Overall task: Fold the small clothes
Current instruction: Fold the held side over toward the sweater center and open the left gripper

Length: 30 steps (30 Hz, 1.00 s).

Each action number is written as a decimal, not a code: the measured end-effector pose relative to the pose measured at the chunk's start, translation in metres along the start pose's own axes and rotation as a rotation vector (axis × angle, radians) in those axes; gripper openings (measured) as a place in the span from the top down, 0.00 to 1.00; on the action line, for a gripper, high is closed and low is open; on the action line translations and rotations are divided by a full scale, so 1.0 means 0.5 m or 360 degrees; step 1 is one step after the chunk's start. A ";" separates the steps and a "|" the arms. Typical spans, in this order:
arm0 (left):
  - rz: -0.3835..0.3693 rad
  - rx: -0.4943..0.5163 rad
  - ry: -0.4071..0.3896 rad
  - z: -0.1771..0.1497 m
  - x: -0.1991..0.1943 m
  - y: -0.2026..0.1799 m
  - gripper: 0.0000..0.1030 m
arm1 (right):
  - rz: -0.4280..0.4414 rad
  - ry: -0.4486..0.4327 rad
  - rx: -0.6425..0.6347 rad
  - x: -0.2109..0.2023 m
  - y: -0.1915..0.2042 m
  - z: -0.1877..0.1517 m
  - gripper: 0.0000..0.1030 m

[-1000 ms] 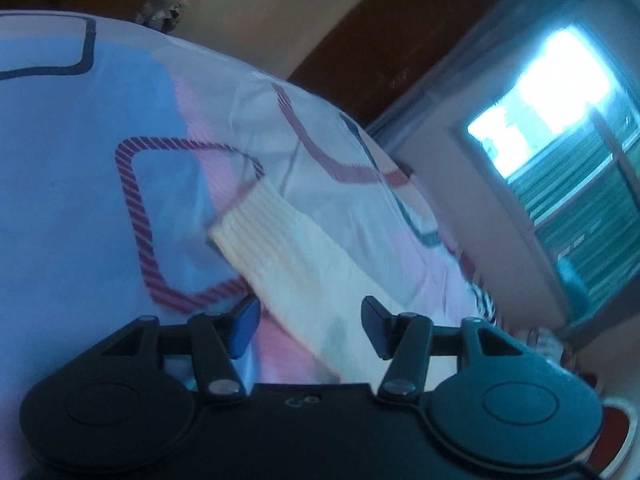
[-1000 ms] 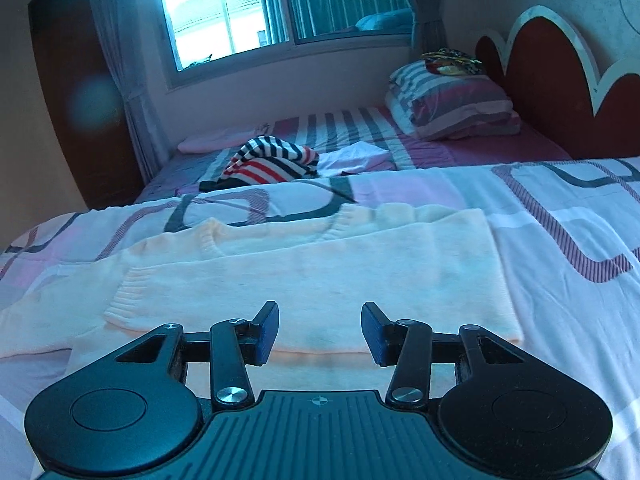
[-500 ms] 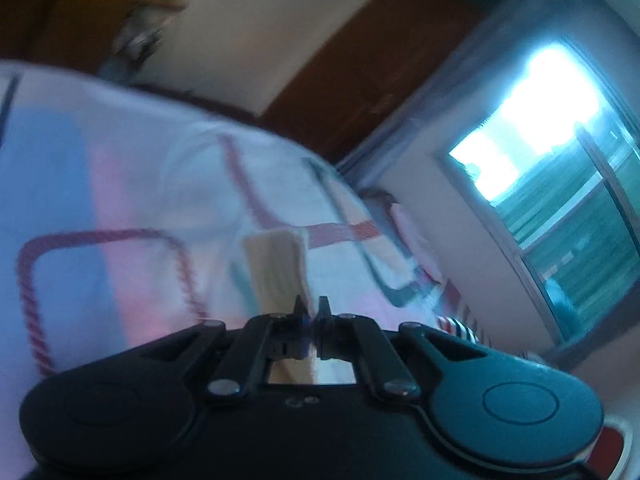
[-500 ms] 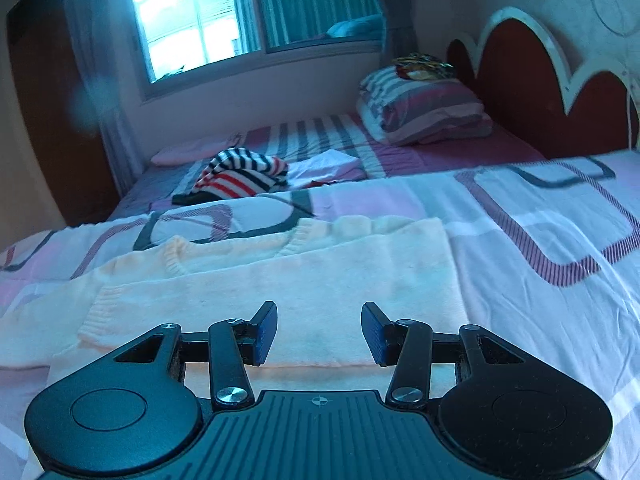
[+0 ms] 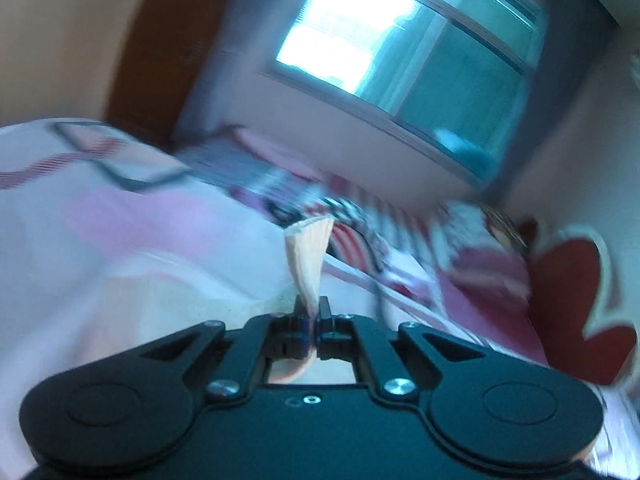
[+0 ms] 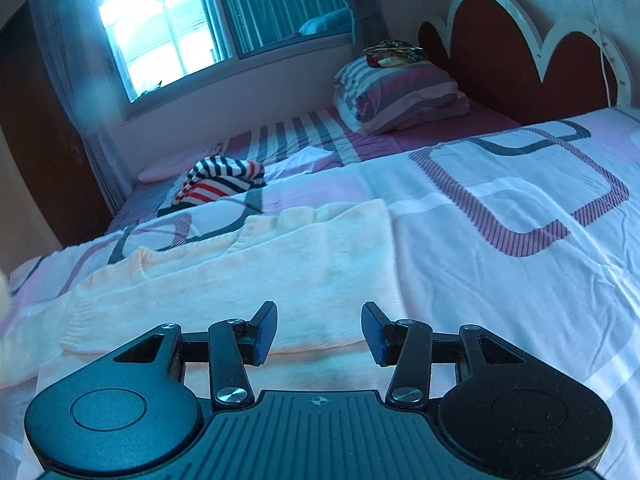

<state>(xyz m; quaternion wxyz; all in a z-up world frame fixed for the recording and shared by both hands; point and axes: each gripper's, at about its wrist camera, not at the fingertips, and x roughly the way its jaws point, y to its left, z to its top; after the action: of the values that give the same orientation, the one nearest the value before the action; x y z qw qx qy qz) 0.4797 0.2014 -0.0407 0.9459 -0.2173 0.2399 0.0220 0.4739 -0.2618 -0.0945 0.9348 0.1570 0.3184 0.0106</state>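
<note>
A cream knit sweater (image 6: 280, 264) lies flat on the patterned bedsheet (image 6: 520, 184), one sleeve folded across its body. My right gripper (image 6: 319, 332) is open and empty, hovering just above the sweater's near hem. My left gripper (image 5: 311, 312) is shut on the sweater's sleeve cuff (image 5: 309, 256), which sticks up between the fingers, lifted off the sheet. The left wrist view is blurred by motion.
A striped garment (image 6: 224, 180) lies in a heap at the far side of the bed. A striped pillow (image 6: 400, 92) rests by the red and white headboard (image 6: 520, 60). A window (image 6: 200, 20) is behind the bed.
My left gripper closed on the sleeve cuff, lifted it and swung round toward the window and headboard. My right gripper stayed open and drifted slightly right over the hem.
</note>
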 end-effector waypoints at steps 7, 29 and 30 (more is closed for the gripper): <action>-0.0182 0.0360 0.0243 -0.086 0.096 -0.244 0.98 | 0.0008 -0.0031 0.0077 -0.029 -0.062 0.014 0.55; -0.0121 0.0659 0.0219 -0.268 0.004 -0.326 0.14 | 0.0277 0.0043 0.0192 -0.039 -0.101 0.036 0.30; -0.0058 0.0616 0.0198 -0.256 -0.016 -0.294 0.14 | 0.0309 0.0060 0.0186 -0.030 -0.087 0.036 0.30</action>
<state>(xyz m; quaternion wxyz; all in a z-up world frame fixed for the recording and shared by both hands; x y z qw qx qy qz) 0.4373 0.0150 -0.0792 0.9536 -0.0367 0.2936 -0.0551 0.4693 -0.3101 -0.0853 0.9124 0.2411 0.3194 0.0855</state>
